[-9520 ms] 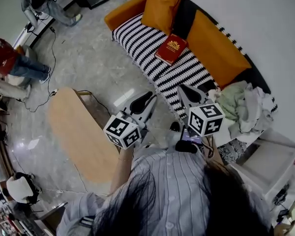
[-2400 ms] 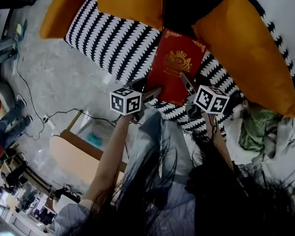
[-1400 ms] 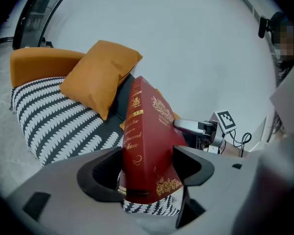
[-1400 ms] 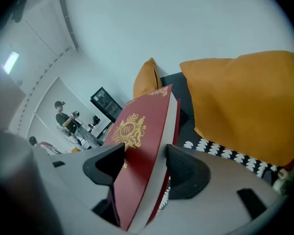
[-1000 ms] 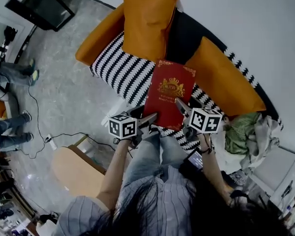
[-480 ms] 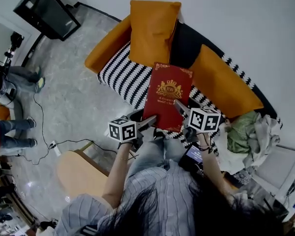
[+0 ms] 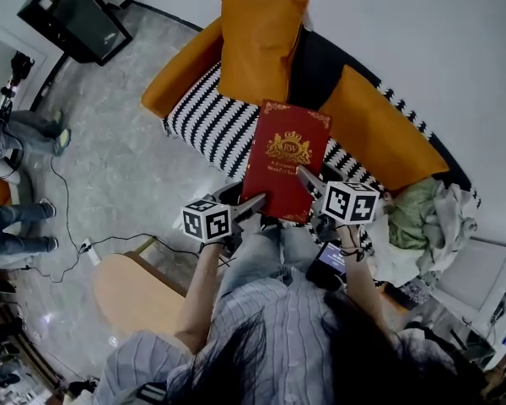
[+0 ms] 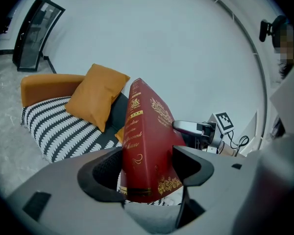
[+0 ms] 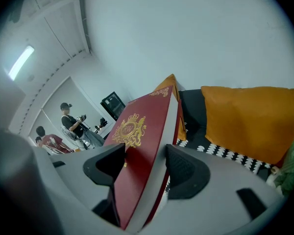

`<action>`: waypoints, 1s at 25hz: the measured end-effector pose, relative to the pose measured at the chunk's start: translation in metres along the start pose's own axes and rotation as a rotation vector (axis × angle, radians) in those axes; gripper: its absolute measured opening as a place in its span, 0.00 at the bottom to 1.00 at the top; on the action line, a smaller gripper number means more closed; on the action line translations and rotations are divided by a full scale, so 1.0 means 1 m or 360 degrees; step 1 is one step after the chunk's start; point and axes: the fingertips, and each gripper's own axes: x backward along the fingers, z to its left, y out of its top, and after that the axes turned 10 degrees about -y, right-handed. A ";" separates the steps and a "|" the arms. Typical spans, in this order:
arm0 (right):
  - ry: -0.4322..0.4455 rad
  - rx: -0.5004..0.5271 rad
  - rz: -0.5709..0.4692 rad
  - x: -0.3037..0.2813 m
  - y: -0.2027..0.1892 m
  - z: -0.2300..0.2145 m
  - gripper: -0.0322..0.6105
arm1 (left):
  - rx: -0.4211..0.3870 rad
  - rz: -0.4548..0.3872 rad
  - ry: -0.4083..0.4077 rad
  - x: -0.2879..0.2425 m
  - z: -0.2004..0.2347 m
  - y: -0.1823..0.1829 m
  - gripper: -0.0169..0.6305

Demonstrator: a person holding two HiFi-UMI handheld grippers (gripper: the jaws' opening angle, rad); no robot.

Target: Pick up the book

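Note:
A thick red book (image 7: 284, 159) with a gold crest is held in the air above the sofa seat, cover facing up in the head view. My left gripper (image 7: 251, 204) is shut on its near left corner, and the book's spine (image 8: 137, 141) stands between the jaws in the left gripper view. My right gripper (image 7: 308, 180) is shut on the near right edge; the red cover (image 9: 137, 146) and pale page edge fill the gap between its jaws in the right gripper view. The right gripper (image 8: 191, 128) also shows beyond the book in the left gripper view.
An orange sofa (image 7: 379, 137) with a black-and-white striped cover (image 7: 204, 112) and an orange cushion (image 7: 257, 45) lies under the book. A pile of clothes (image 7: 426, 218) sits at its right end. A wooden table (image 7: 135, 298) stands behind on the left. People (image 7: 17, 226) are at the far left.
The book, held in both grippers, stays lifted off the sofa and has shifted only slightly between the earlier frames and now. Both grippers keep their hold.

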 end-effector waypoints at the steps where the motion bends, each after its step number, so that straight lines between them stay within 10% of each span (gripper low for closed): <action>1: -0.0004 0.0002 0.0002 0.001 -0.001 0.001 0.48 | 0.0006 -0.0004 -0.0004 0.001 0.000 -0.001 0.54; 25: 0.0042 0.0051 0.0017 0.070 -0.013 -0.022 0.48 | 0.0017 -0.0106 0.0033 -0.007 -0.069 -0.037 0.54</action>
